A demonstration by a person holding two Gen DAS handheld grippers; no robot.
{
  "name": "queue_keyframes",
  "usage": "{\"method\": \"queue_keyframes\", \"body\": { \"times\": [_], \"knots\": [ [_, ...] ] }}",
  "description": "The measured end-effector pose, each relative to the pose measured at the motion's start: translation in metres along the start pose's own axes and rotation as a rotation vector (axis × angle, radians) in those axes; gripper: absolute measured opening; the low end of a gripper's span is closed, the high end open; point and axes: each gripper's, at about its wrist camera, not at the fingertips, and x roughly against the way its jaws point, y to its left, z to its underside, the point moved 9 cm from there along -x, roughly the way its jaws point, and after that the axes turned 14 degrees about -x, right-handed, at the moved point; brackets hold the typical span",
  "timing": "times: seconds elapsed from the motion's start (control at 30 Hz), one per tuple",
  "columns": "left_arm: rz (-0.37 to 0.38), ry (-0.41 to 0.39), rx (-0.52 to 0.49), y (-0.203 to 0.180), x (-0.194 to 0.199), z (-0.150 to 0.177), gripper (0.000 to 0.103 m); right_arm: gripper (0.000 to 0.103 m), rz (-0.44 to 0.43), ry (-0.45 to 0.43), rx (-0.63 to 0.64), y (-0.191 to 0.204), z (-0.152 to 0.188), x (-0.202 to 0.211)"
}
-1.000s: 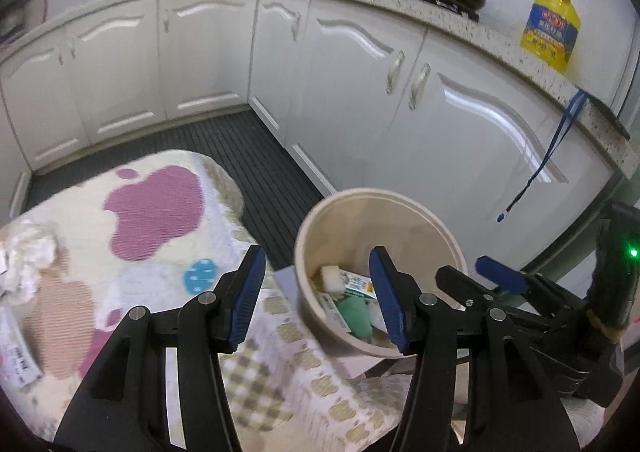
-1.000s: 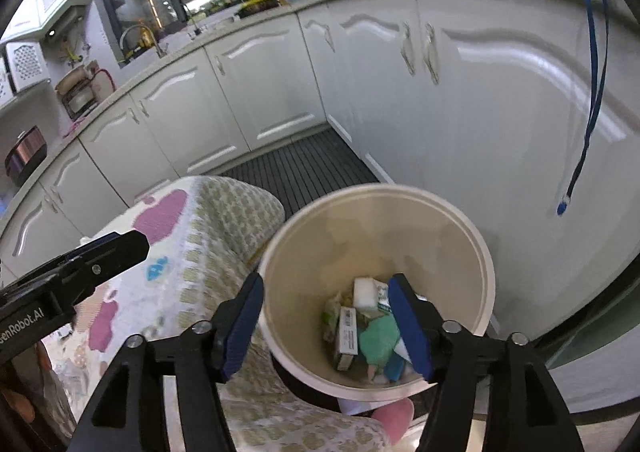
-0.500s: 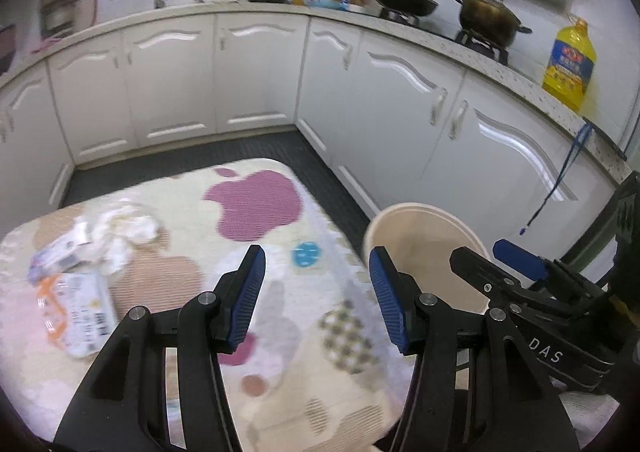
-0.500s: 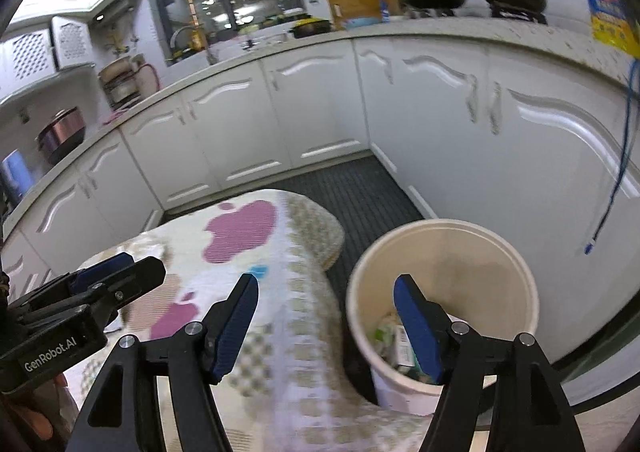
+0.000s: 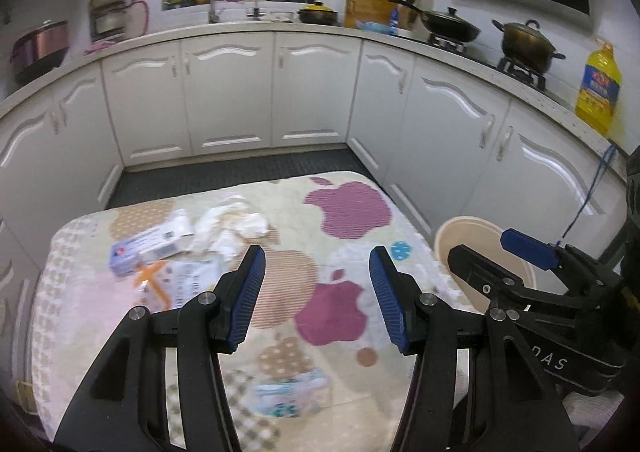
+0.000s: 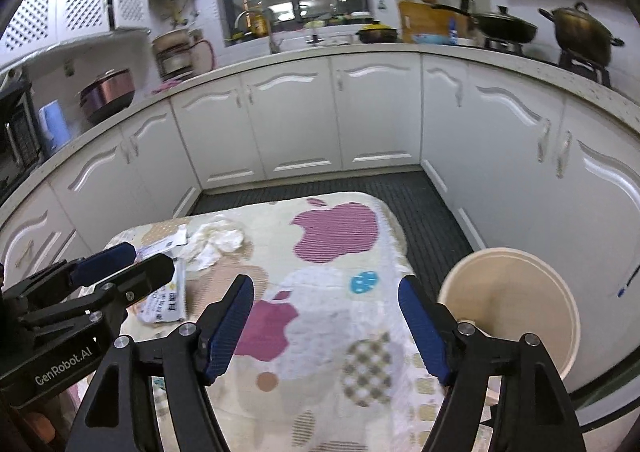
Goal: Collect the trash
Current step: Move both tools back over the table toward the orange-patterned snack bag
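Note:
A crumpled white tissue (image 5: 230,226) (image 6: 216,242), a small white and blue box (image 5: 150,248) and a flat printed packet (image 5: 180,284) (image 6: 166,298) lie at the table's far left. The beige trash bin (image 5: 452,236) (image 6: 508,292) stands on the floor right of the table. My left gripper (image 5: 316,296) is open and empty above the table's middle. My right gripper (image 6: 326,328) is open and empty above the table's right half. Each gripper shows in the other's view, the right one (image 5: 516,252) over the bin and the left one (image 6: 120,268) over the packet.
The table (image 5: 340,211) wears a cloth with purple apple shapes. White kitchen cabinets (image 5: 228,91) curve around behind and to the right. Pots (image 5: 528,43) and a yellow oil bottle (image 5: 598,91) stand on the counter. A dark ribbed mat (image 5: 240,171) covers the floor.
Both grippers have swung left and back from over the bin to over the table. The trash on the table has come into view. Both stay open and empty.

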Motion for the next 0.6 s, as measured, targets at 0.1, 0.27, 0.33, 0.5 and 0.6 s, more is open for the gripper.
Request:
{"method": "queue_keyframes", "body": {
  "times": [0.1,0.27,0.33,0.5,0.6],
  "knots": [
    [-0.018,0.0,0.023,0.016,0.004,0.005,0.053,0.073,-0.007,0.006,0.02,0.012,0.0,-0.005],
    [-0.05,0.001,0.053,0.04,0.012,0.016,0.053,0.073,-0.025,0.005,0.048,0.031,0.002,-0.008],
    [-0.058,0.004,0.064,0.048,0.014,0.019,0.053,0.073,-0.034,0.007,0.057,0.038,0.003,-0.008],
    [-0.08,0.005,0.086,0.067,0.02,0.026,0.053,0.073,-0.051,0.018,0.077,0.056,0.008,-0.014],
    [-0.094,0.01,0.098,0.078,0.021,0.031,0.053,0.073,-0.061,0.027,0.091,0.065,0.013,-0.018]
  ]
}}
